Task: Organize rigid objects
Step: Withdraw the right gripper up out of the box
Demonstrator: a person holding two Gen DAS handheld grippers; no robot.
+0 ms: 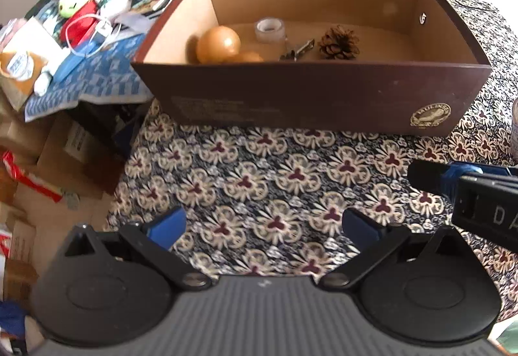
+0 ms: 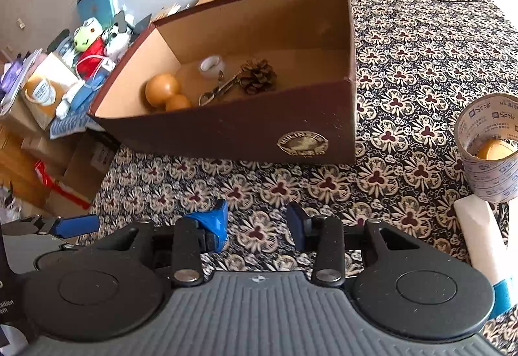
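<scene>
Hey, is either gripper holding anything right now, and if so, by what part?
Nothing is held. The left gripper is open and the right gripper is open, with only the patterned cloth showing between their fingers.

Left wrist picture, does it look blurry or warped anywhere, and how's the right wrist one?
Left wrist view: fisheye bows the brown box rim; the pine cone and its surroundings look soft, and the wall behind is washed out. Right wrist view: sharper; the box front curves too.
</scene>
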